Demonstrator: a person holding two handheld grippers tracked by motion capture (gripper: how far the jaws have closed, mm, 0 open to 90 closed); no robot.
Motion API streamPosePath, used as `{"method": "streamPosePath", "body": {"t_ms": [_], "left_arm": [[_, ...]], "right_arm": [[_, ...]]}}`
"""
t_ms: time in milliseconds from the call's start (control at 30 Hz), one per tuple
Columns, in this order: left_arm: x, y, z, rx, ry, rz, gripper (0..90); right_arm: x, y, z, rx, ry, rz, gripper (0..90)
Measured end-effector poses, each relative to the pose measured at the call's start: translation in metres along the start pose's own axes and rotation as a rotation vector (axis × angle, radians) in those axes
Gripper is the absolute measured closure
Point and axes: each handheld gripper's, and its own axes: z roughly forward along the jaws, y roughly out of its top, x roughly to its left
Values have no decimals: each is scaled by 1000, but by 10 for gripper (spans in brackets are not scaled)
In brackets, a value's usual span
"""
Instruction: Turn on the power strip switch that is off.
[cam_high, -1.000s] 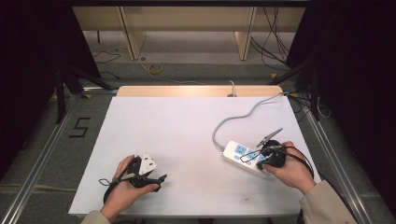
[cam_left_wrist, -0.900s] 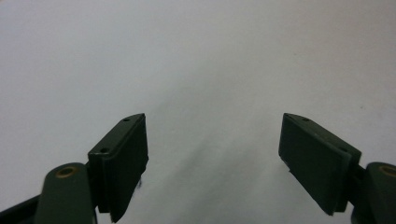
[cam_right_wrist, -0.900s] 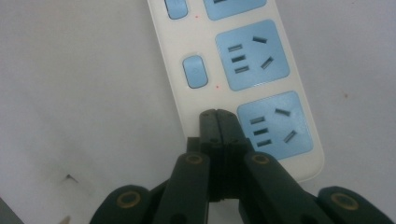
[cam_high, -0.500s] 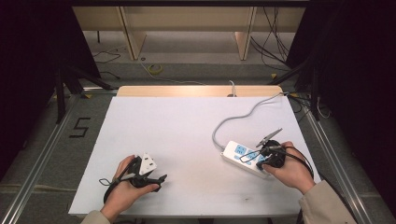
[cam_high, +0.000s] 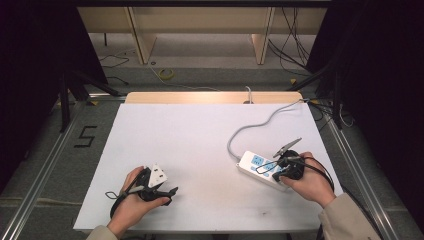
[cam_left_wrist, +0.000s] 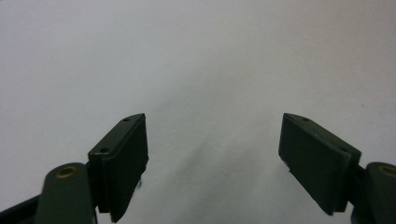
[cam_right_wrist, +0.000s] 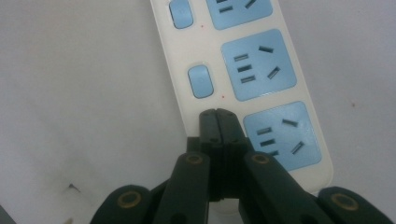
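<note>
A white power strip (cam_high: 256, 165) with blue sockets lies at the table's right, and its grey cable (cam_high: 250, 127) runs off toward the far edge. My right gripper (cam_high: 270, 168) rests on the strip's near end with its jaws shut. In the right gripper view the closed tips (cam_right_wrist: 217, 114) sit on the strip (cam_right_wrist: 175, 51) just below a blue switch (cam_right_wrist: 201, 81), beside a socket (cam_right_wrist: 258, 65). My left gripper (cam_high: 171, 195) lies low at the front left, pointing right. Its jaws (cam_left_wrist: 212, 149) are open, with bare white tabletop between them.
The white table top (cam_high: 200, 140) stretches between the two hands. A wooden strip (cam_high: 210, 97) borders its far edge. Metal rails run along both sides, and loose cables (cam_high: 167, 74) lie on the floor beyond.
</note>
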Motion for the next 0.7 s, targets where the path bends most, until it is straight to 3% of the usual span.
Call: {"method": "streamPosePath", "body": {"t_ms": [700], "left_arm": [[-1,1,1,1,-3,-1,239]], "right_arm": [[-1,-1,-2,-23,4,-6,900]]}}
